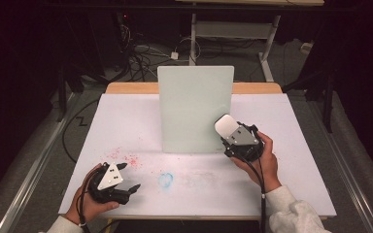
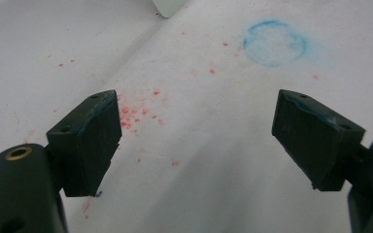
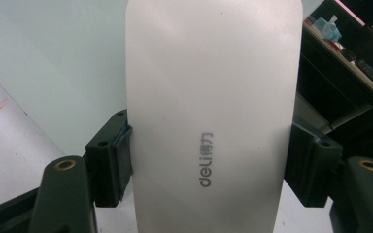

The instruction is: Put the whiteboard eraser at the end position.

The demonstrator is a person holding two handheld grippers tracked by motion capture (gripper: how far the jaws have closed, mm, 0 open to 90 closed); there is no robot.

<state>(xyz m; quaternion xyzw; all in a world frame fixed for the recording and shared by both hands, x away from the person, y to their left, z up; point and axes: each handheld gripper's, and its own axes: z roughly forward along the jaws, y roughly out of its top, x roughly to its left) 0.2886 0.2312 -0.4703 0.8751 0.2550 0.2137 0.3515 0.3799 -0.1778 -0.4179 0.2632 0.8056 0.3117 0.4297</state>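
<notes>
A pale whiteboard [image 1: 195,109] stands upright in the middle of the white table [image 1: 121,121]. My right gripper [image 1: 229,133] is shut on a white "deli" eraser [image 1: 227,126] held at the board's lower right edge. In the right gripper view the eraser [image 3: 213,97] sits clamped between both jaws of the right gripper [image 3: 209,165], with the board [image 3: 53,63] just behind it. My left gripper [image 1: 130,176] rests open near the front left. Its jaws [image 2: 196,136] hold nothing and stand over red specks [image 2: 138,114], with a blue chalky ring [image 2: 274,42] ahead.
The blue ring [image 1: 165,179] and red specks [image 1: 126,158] mark the tabletop in front of the board. Cables [image 1: 141,56] and a desk frame [image 1: 233,29] lie on the floor behind the table. Metal rails [image 1: 34,165] run along both sides.
</notes>
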